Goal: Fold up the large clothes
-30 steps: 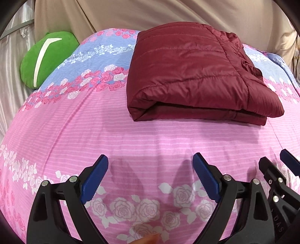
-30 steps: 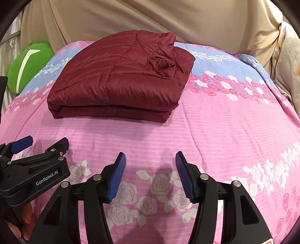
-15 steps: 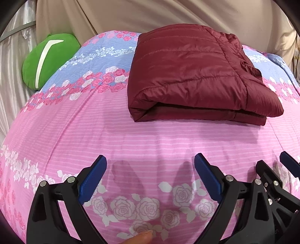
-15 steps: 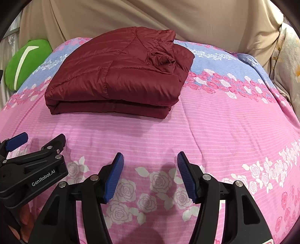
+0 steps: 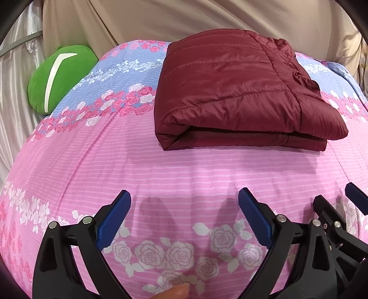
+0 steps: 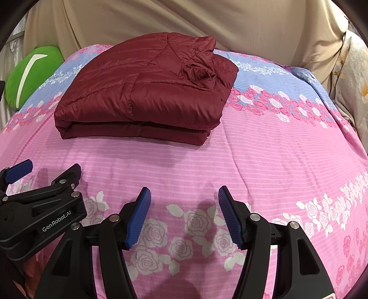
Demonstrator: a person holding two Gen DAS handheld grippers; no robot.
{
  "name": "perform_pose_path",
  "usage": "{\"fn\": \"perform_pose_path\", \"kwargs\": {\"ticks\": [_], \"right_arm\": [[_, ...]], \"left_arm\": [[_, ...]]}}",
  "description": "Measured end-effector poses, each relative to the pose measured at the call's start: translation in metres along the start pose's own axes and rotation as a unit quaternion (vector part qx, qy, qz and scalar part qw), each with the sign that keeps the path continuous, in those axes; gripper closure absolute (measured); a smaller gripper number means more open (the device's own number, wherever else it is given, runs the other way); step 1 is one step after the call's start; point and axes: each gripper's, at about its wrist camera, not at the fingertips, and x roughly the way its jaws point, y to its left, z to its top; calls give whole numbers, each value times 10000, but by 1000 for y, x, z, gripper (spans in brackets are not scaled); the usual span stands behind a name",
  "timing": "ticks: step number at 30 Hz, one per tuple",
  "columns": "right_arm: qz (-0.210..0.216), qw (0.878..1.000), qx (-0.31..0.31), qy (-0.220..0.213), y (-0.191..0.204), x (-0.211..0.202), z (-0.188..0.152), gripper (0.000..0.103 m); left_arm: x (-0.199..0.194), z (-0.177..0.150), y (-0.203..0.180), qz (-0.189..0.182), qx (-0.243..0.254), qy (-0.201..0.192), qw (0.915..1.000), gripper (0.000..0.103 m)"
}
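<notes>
Bedspread, pink and blue with rose bands, fills both views; everything below is placed against it

Maroon quilted jacket lies on the bedspread's far half, already in a flat stacked rectangle, fold edge facing the cameras, a bunched collar or hood piece on top at its right end. Judged: folding looks done or nearly so

Beige draped cloth hangs behind the bedspread's far edge. Green cushion sits off the bedspread's far left corner, well apart from the jacket

Left gripper over the near edge of the bedspread, jaws spread wide, holding nothing. Right gripper just beside it, also parted and empty. A fingertip shows at the bottom of the left view

Risks, as judgement:
- slick puffy shell could spring back and let the top layer slide if it is nudged
- bunched collar piece may lift the stack unevenly
- grippers sit close together; a reach by one could clip the other

Nothing lies between the grippers and the jacket
</notes>
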Motion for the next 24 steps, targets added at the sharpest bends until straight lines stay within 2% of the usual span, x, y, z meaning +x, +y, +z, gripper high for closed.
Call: {"fn": "perform_pose_path", "kwargs": {"ticks": [24], "right_arm": [[-20, 10000, 6, -8, 4, -1, 0, 43]], "left_arm": [[1, 0, -1, 13, 73, 15, 10000, 11]]}}
